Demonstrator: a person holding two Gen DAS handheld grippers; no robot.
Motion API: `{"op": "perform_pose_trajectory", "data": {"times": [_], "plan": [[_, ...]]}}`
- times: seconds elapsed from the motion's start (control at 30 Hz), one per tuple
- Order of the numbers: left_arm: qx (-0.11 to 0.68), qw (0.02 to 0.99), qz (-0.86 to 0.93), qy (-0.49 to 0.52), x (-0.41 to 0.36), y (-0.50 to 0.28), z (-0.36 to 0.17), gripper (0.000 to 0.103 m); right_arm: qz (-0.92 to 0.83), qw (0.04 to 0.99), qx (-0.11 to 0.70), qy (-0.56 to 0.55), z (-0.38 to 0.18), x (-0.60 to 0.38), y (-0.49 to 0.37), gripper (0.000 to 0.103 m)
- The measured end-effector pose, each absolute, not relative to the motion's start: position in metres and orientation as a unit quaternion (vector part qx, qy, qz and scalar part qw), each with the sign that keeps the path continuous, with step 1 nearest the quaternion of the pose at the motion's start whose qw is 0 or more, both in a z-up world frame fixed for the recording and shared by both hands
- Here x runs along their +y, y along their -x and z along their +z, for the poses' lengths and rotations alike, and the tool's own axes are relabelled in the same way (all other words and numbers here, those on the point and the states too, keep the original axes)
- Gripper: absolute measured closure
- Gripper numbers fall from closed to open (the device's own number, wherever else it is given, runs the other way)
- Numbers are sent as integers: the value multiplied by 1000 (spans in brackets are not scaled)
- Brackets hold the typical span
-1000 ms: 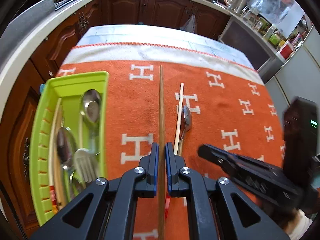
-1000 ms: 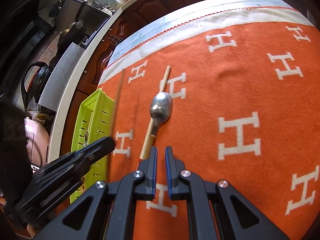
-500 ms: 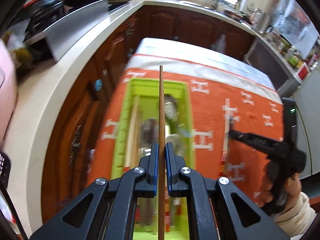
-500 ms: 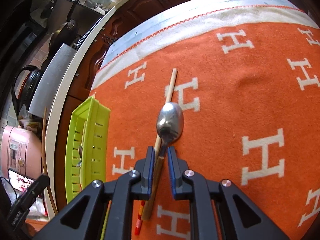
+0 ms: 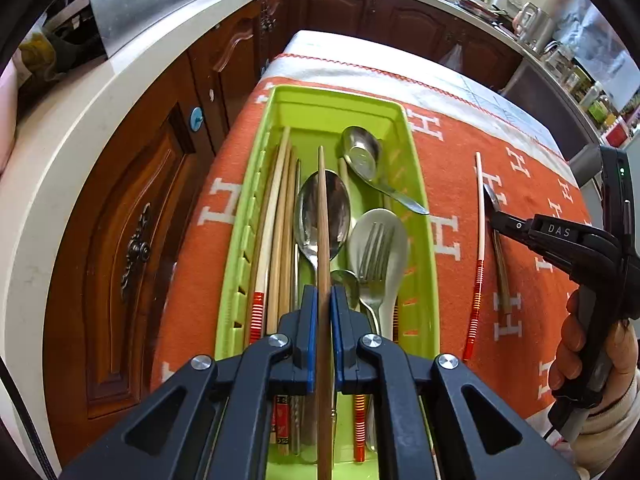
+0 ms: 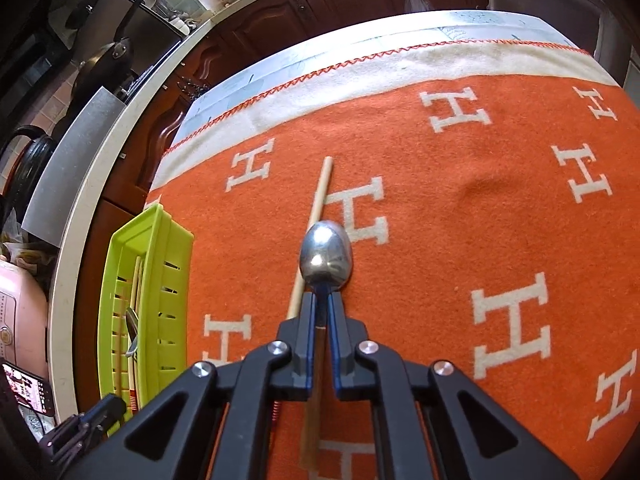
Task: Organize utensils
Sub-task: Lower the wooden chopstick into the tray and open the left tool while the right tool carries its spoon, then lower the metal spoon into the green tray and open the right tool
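Hovering over the green tray (image 5: pixel 420 216), the left gripper (image 5: pixel 323 334) is clamping a stiff, light wooden chopstick (image 5: pixel 322 216) mid-shaft. The right gripper (image 6: pixel 322 312) is pinching the slippery metal spoon (image 6: pixel 326 256) at its thin neck on the orange cloth (image 6: pixel 480 200), jaws together.

left gripper (image 5: pixel 321 300) carried chopstick (image 5: pixel 323 216) over tray (image 5: pixel 420 216), right jaws closed on spoon (image 6: pixel 326 256)

An orange blanket (image 6: pixel 460 208) covers the table, beside dark wooden cabinets (image 5: pixel 132 240) under a pale countertop (image 5: pixel 60 152).
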State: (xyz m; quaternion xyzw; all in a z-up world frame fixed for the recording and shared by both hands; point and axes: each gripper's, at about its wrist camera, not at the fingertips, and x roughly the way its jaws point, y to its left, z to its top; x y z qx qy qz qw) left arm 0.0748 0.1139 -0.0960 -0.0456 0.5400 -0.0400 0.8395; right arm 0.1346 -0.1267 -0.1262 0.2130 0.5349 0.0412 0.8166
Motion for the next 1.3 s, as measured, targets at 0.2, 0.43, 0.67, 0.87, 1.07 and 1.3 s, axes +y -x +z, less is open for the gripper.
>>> {"op": "perform_pose_trajectory", "data": {"times": [0.2, 0.43, 0.67, 0.87, 1.07, 1.3], "plan": [[541, 837, -60, 65, 110, -73, -97, 98, 50, 812, 536, -226, -127, -137, -125, 98], [529, 842, -60, 80, 114, -77, -102, 98, 66, 809, 534, -236, -115, -137, -110, 98], [531, 839, -48, 109, 126, -91, -119, 97, 137, 810, 520, -233, -76, -106, -96, 98], [530, 838, -51, 120, 131, -82, -112, 91, 202, 800, 520, -219, -54, -60, -96, 98], [512, 853, 0, 100, 141, -64, -93, 68, 221, 788, 539, -198, -61, -20, -102, 97], [487, 870, 20, 75, 149, -53, -76, 53, 216, 768, 580, -165, -84, 9, -105, 95]]}}
